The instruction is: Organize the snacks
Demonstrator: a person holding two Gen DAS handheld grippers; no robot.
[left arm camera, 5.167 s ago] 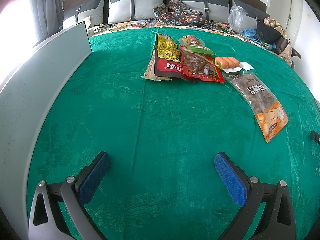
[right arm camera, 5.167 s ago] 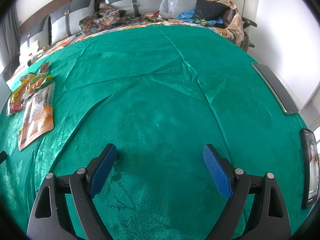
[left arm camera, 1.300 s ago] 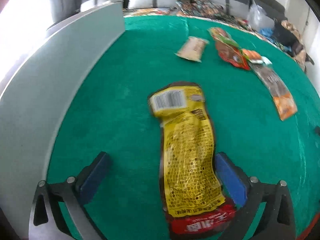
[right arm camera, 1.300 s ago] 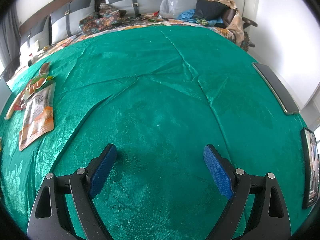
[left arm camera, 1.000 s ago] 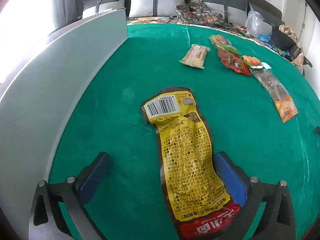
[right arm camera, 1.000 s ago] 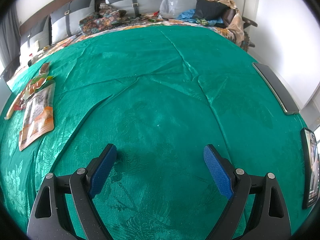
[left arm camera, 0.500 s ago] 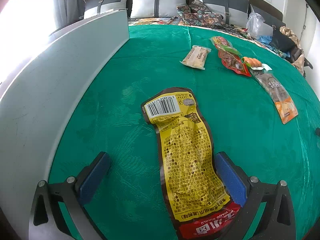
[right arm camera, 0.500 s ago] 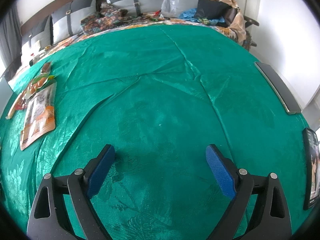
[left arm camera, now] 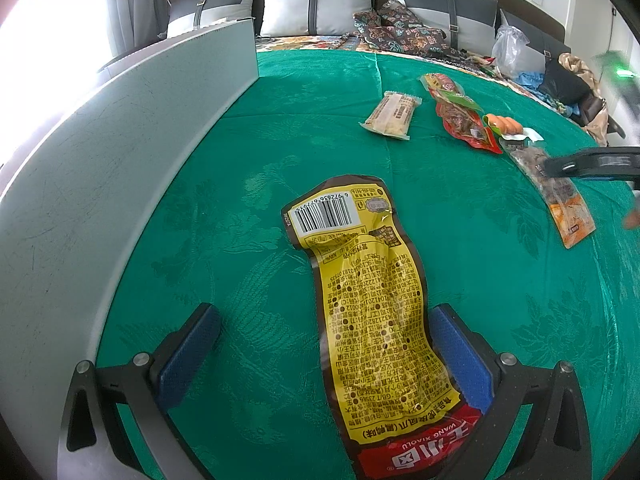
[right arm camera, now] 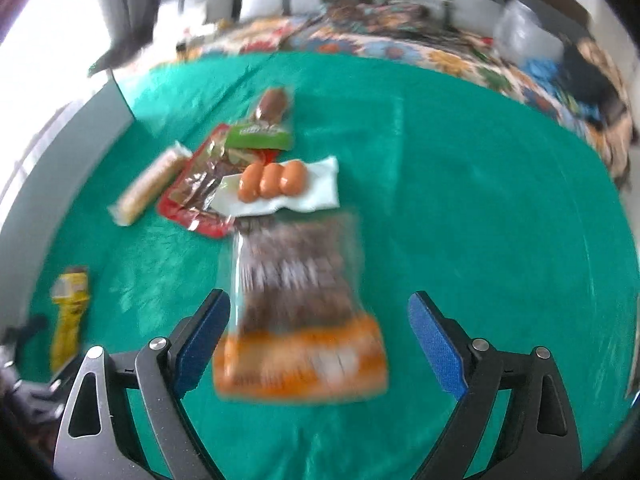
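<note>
Snacks lie scattered on a green cloth (left arm camera: 248, 152) that covers the surface. Nearest the left tool (left arm camera: 324, 356) is a long yellow pouch (left arm camera: 372, 312), back side up, with a white barcode at its far end, dense black print down the middle and a red band at the near end. It lies flat between the left tool's blue pads (left arm camera: 188, 354), which stand wide apart; the right pad sits just beside the pouch's edge. A grey panel (left arm camera: 100, 184) stands along the cloth's left edge.

Farther off lie a pale bar (left arm camera: 392, 116) in clear wrap, a red pouch (left arm camera: 466, 124) with a green-labelled pack (right arm camera: 264, 124) at its far end, and three orange sausages (right arm camera: 272, 180) in a white wrapper that overlaps the red pouch. A clear bag (right arm camera: 298, 300) of brown pieces with an orange bottom band lies near the cloth's middle, blurred in the right view. The right tool (right arm camera: 320, 340) hangs over it with its jaws spread wide, one on each side of the orange band.
</note>
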